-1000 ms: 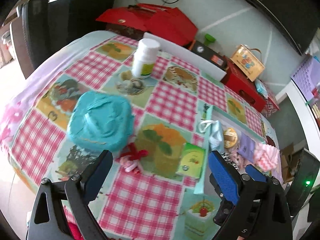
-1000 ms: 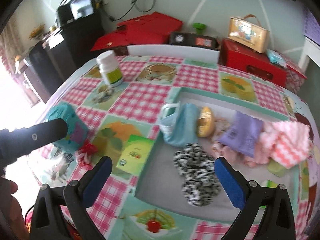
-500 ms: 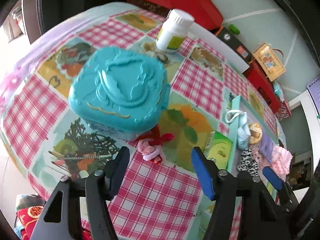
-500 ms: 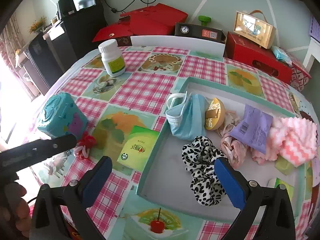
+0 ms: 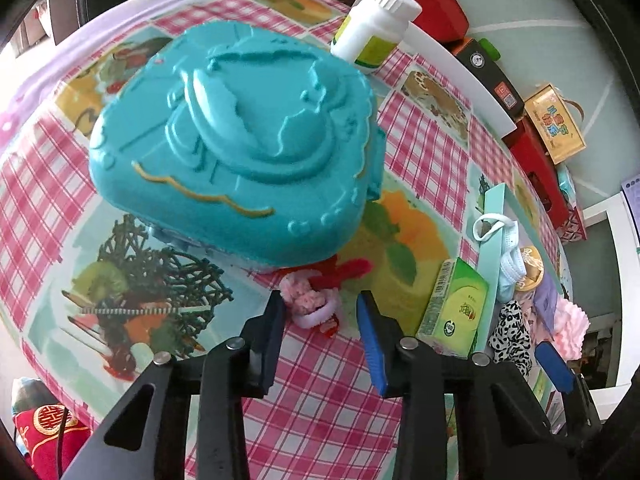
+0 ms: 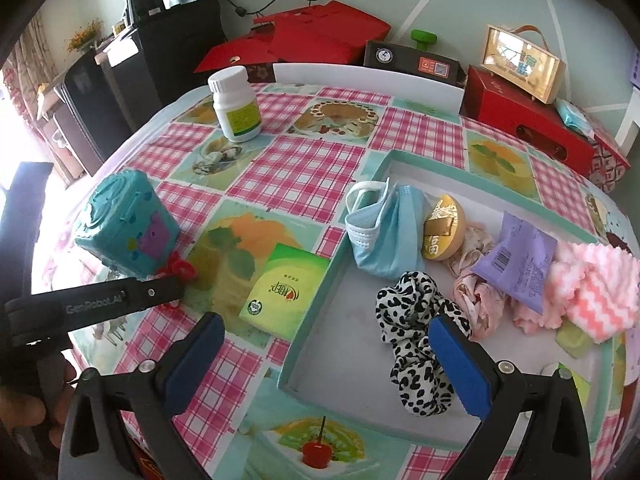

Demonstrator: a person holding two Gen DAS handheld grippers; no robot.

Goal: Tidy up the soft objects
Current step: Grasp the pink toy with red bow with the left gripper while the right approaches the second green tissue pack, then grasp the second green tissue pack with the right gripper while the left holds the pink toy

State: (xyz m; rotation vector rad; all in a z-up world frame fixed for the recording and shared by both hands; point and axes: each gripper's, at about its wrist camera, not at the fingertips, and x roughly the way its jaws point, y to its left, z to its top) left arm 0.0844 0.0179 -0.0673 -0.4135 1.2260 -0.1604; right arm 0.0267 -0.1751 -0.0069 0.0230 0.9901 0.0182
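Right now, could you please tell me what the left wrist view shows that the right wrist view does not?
Only the left wrist view shows the pink and red fuzzy hair tie whole, between the closing left gripper jaws. Only the right wrist view shows the tray floor, the purple packet and the open right gripper fully. Both show the teal box, white bottle, green packet and leopard scrunchie.

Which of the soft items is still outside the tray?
The pink-and-red fuzzy hair tie, lying on the tablecloth beside the teal box, between the closing left tongs. The other soft items lie inside the tray.
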